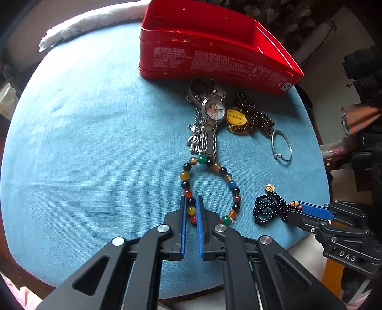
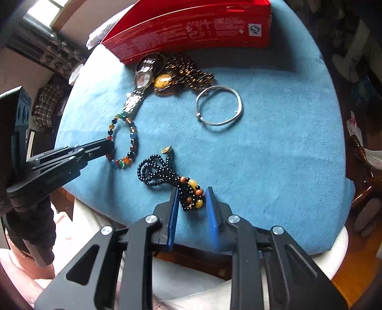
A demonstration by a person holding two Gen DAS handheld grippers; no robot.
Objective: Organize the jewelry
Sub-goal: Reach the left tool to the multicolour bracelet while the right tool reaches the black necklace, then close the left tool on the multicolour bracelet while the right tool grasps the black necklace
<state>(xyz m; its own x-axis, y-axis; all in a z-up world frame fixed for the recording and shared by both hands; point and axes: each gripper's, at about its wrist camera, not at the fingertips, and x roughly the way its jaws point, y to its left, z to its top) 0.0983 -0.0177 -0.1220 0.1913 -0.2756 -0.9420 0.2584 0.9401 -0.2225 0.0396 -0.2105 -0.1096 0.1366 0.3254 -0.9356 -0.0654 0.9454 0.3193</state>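
A multicoloured bead bracelet (image 1: 212,181) lies on the blue cloth; my left gripper (image 1: 191,202) has its jaws closed narrowly around the bracelet's near-left beads. It also shows in the right wrist view (image 2: 108,149). A black bead necklace (image 2: 155,171) with amber and brown beads lies to the right; my right gripper (image 2: 192,198) straddles its amber end, jaws still a little apart from the beads. A silver watch (image 1: 212,119), a yellow pendant on brown beads (image 1: 237,119) and a silver bangle (image 2: 218,106) lie farther back.
An open red tin box (image 1: 210,50) stands at the back of the round blue-covered table (image 1: 83,143). A white towel (image 1: 90,21) lies behind it. A small gold charm (image 1: 269,188) sits by the black necklace. The table edge is just below both grippers.
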